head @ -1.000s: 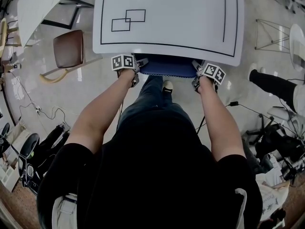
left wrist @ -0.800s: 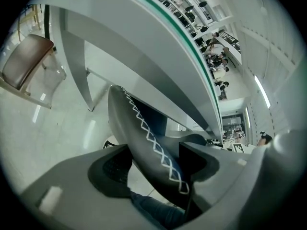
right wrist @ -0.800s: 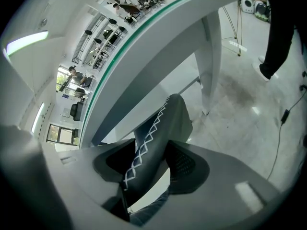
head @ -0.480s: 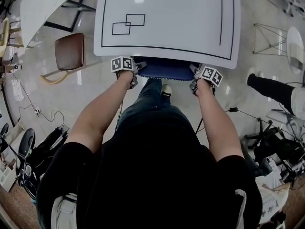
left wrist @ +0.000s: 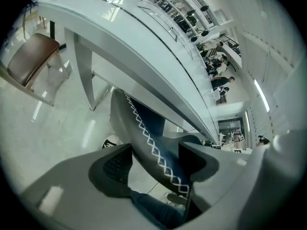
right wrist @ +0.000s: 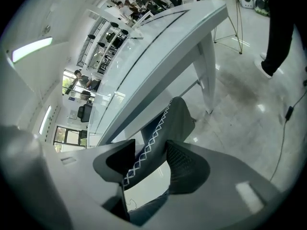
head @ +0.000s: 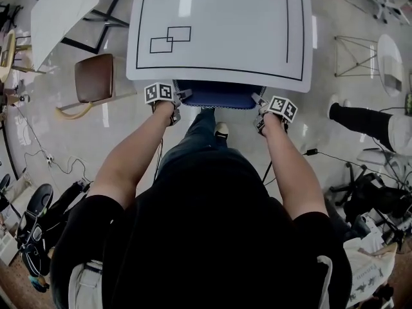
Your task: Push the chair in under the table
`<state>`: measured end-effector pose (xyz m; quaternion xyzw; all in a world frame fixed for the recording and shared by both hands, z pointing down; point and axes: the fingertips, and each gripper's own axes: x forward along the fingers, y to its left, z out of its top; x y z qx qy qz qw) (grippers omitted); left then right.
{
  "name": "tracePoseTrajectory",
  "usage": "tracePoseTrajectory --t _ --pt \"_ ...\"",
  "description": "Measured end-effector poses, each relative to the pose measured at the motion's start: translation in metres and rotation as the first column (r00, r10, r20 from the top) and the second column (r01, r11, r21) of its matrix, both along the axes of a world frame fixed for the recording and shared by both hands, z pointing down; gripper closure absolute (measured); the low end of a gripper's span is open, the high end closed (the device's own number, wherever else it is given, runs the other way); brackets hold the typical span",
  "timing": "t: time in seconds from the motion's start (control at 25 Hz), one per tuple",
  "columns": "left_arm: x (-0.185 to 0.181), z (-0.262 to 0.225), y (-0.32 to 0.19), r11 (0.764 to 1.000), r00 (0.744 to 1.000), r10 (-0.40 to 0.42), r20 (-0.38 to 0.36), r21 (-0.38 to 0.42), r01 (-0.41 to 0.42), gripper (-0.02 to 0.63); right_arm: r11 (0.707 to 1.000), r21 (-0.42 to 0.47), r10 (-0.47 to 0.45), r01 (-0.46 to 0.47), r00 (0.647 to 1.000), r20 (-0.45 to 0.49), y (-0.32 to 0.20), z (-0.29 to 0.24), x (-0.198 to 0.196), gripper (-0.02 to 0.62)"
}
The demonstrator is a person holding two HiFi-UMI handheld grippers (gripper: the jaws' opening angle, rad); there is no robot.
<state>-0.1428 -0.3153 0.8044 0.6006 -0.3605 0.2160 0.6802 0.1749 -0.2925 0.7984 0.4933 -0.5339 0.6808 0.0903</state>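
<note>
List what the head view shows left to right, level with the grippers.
brown chair → left gripper → blue chair → right gripper, fingers just closing further on that chair's back → bystander's leg in black

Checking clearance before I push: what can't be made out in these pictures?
- Chair seat and legs, head view: hidden under the table. Only the chair's blue back edge shows.
- Chair legs, both gripper views: only the chair back shows. The table edge covers the rest.
- Floor just behind the chair, head view: mostly blocked by the person's torso. Only one shoe is visible.
</note>
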Motion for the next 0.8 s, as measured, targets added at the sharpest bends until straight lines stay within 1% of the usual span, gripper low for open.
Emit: tracePoseTrajectory --t 0.12,0.32,0.4,0.48,0.64,0.72,0.8 --pt "-0.001 -0.008 0.003 1.0 1.0 0.003 0.0 0.011 -0.003 0.184 1.0 0.024 -0.013 0.013 1.0 0.003 0.005 -0.01 0.0 0.363" --pt "-0.003 -0.027 0.012 0.999 1.0 -0.002 -0.004 0.046 0.002 0.186 0.994 0.081 -0.078 0.077 0.997 0.0 0.013 -0.034 -0.006 0.376" --pt "-0.005 -0.035 0.013 0.997 1.0 0.008 -0.001 0.074 -0.008 0.189 0.989 0.107 -0.105 0.106 0.994 -0.015 0.016 -0.044 -0.007 0.377" --pt "-0.004 -0.046 0.013 0.992 0.999 0.037 0.013 0.12 -0.039 0.192 0.983 0.128 -0.124 0.128 0.992 -0.036 0.018 -0.053 -0.006 0.38" --pt "0.005 -0.074 0.01 0.962 0.99 0.127 0.061 0.234 -0.138 0.195 0.976 0.164 -0.135 0.144 0.989 -0.066 0.025 -0.073 0.001 0.382" --pt "0.01 -0.09 0.011 0.946 0.986 0.15 0.072 0.278 -0.164 0.196 0.971 0.187 -0.135 0.148 0.988 -0.079 0.028 -0.086 0.006 0.382" --pt "0.014 -0.107 0.007 0.93 0.985 0.156 0.08 0.325 -0.174 0.198 0.961 0.227 -0.138 0.157 0.986 -0.097 0.023 -0.102 0.011 0.38"
